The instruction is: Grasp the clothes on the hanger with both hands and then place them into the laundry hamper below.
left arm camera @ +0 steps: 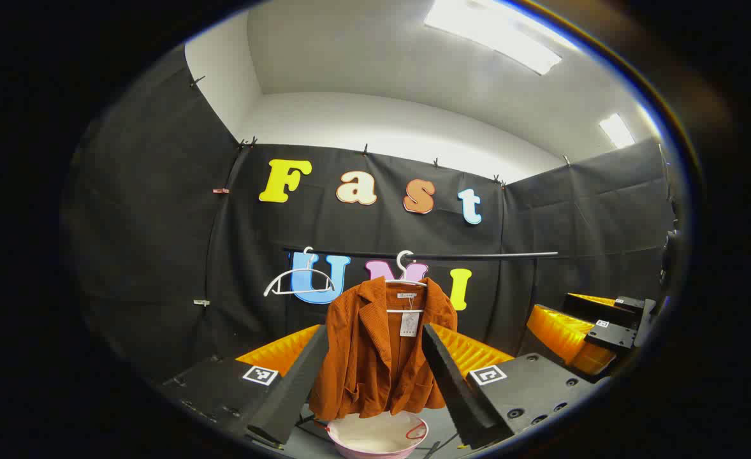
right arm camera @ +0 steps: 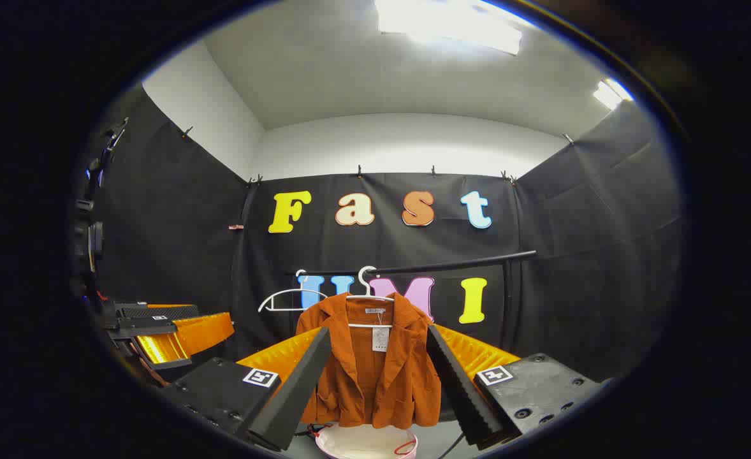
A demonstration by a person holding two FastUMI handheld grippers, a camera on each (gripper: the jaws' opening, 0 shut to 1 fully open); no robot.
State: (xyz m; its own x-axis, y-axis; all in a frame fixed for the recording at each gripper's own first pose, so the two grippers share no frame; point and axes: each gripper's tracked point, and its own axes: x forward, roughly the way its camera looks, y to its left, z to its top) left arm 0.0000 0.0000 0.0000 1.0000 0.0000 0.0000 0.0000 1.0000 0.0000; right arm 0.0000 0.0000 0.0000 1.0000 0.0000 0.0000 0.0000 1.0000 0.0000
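Your orange-brown corduroy jacket (left arm camera: 382, 350) hangs on a white hanger (left arm camera: 405, 280) from the black rail (left arm camera: 477, 255) against the far wall, open at the front with a paper tag (left arm camera: 408, 324) dangling at the collar. Its hem ends just above the laundry hamper (left arm camera: 377, 437), a pale pink-rimmed tub directly below; a narrow gap shows between hem and rim. To the jacket's left on the same rail hangs an empty white hanger (left arm camera: 292, 284), close beside the shoulder but not touching it.

In the left gripper view, your left gripper (left arm camera: 375, 408) is spread wide, holding nothing, and the jacket sits between its two fingers (left arm camera: 296, 389) farther off. The right gripper (left arm camera: 595, 335) shows at the right edge of that view, well apart from the garment.

In the right gripper view, your right gripper (right arm camera: 379, 395) is likewise wide apart and empty, with the jacket framed between its fingers (right arm camera: 455, 382). The left gripper (right arm camera: 165, 335) shows at the left edge there. The rail runs bare to the right of the jacket, so that side is open.
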